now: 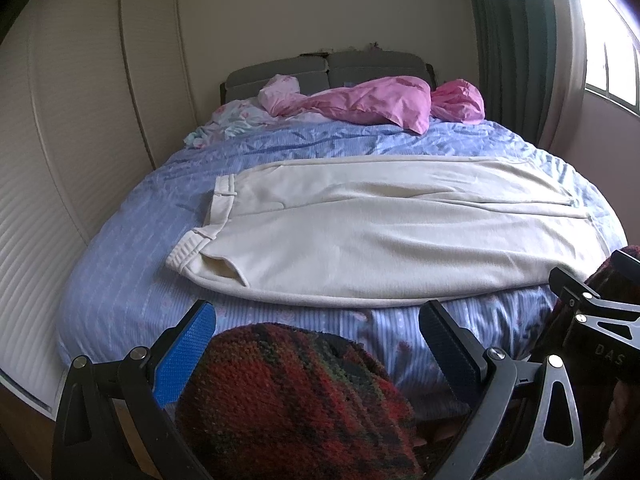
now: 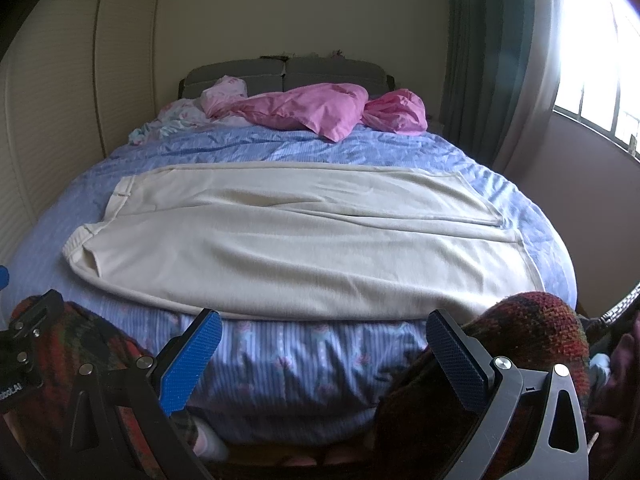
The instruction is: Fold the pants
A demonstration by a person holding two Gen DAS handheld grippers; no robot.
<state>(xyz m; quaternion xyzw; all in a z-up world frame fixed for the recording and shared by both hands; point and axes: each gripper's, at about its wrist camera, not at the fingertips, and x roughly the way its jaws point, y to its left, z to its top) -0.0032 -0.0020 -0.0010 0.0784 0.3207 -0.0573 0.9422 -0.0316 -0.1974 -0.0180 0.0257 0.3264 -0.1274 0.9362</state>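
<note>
Cream pants [image 2: 280, 236] lie flat along the bed's [image 2: 280, 364] near edge, legs apparently stacked; remaining folds pending. Left claw [image 1: 316, 344] and right claw [image 2: 324, 348] spread, empty.

Cream pants [image 1: 380, 232] [image 2: 296, 240] spread flat across bed [image 1: 120, 280] [image 2: 280, 360], lengthwise side to side, close to foot edge. Waistband with belt loops toward left edge, hems toward right edge. Legs laid side by side, nearly parallel, seam line visible between them. Near leg's long edge runs along foot edge. Pocket opening gapes near waistband. Fabric mostly smooth, few shallow wrinkles.
</note>
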